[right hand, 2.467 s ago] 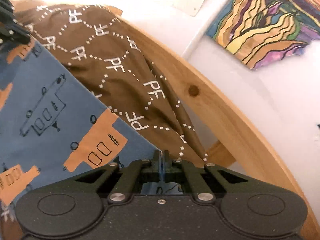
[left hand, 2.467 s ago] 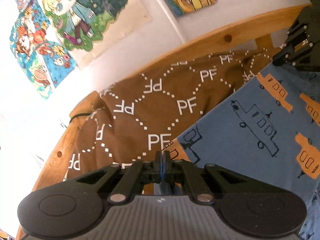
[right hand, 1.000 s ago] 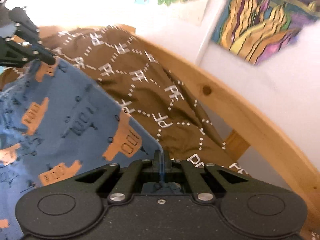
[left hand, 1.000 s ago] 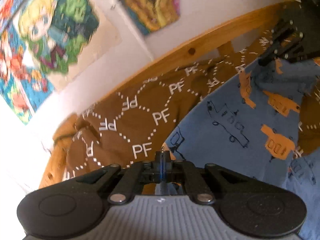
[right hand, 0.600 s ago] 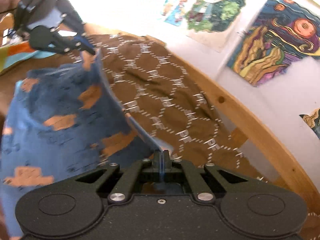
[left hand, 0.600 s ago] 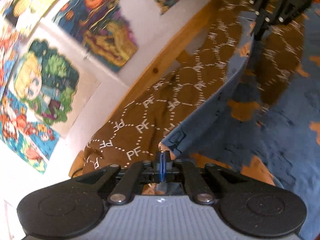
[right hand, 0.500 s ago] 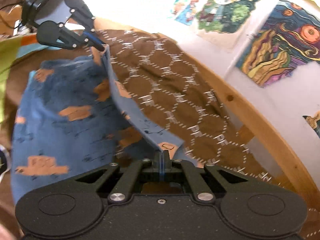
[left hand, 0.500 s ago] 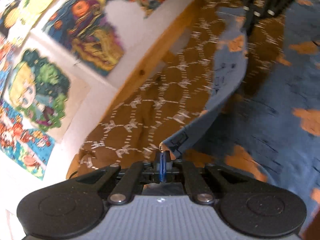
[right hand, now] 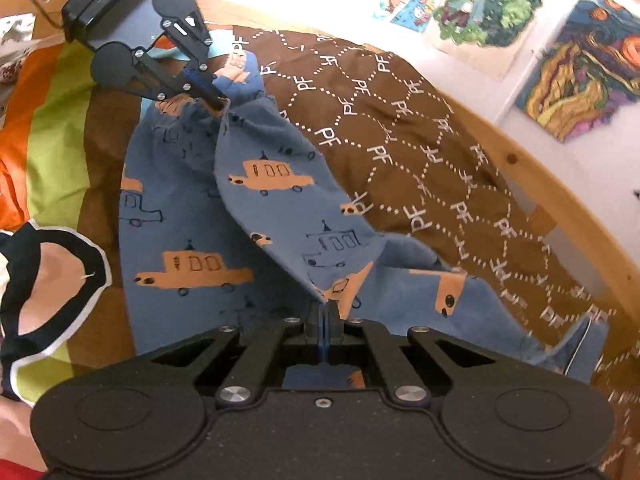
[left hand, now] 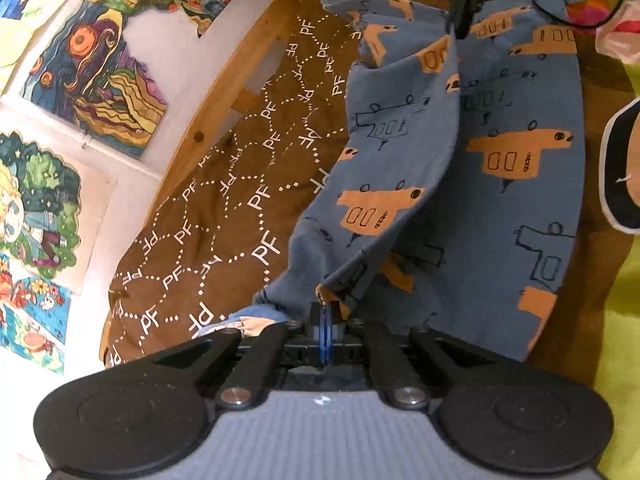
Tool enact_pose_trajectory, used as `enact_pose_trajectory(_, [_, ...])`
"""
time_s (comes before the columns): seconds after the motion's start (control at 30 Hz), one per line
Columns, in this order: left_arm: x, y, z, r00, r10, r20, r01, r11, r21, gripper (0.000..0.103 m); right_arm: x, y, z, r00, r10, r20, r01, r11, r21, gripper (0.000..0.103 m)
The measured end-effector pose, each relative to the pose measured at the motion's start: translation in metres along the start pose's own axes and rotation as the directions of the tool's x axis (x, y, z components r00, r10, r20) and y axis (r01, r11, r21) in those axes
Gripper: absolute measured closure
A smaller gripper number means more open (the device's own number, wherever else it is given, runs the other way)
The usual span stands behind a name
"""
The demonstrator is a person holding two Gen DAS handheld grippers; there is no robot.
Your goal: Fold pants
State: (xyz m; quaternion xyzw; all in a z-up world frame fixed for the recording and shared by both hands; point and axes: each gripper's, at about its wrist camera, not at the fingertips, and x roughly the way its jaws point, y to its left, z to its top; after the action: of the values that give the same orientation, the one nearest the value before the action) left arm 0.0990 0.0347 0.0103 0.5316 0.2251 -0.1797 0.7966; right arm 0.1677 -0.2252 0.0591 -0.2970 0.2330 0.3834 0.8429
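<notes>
The left tool (left hand: 325, 322) is pinching one corner of the blue pants (left hand: 500, 208). The right tool (right hand: 323, 320) is gripping another corner, the fabric sagging between them over the brown blanket (right hand: 400, 128).

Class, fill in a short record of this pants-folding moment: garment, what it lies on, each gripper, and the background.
garment: blue pants printed with orange cars
surface: brown blanket with white PF lettering
left gripper: shut on pants edge
right gripper: shut on pants edge
fold: a flap lifted between the grippers
background: wooden bed rail, drawings on the wall
</notes>
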Motion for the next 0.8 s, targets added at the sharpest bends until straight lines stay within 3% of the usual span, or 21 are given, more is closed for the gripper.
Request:
enact_pose_trajectory(0.23, [-0.021,-0.014,-0.004,0.998,-0.05,-0.027,0.049,0.999,-0.016,0.102,-0.021,0.016,-0.008,0.999,0.009,0.032,-0.009,1.0,-0.004,0.103])
enact_pose_trajectory(0.4, [-0.02,-0.03,-0.011,0.995,-0.08,-0.067,0.08,0.997,-0.007,0.102,-0.024,0.035,-0.018,0.999,0.035,0.008,-0.034,0.999,-0.027,0.103])
enact_pose_trajectory(0.8, [-0.033,-0.024,-0.017,0.996,-0.051,-0.077,0.055,0.997,0.047,0.102,-0.027,0.058,-0.021,0.999,0.044,0.004,-0.044,0.999,-0.006,0.103])
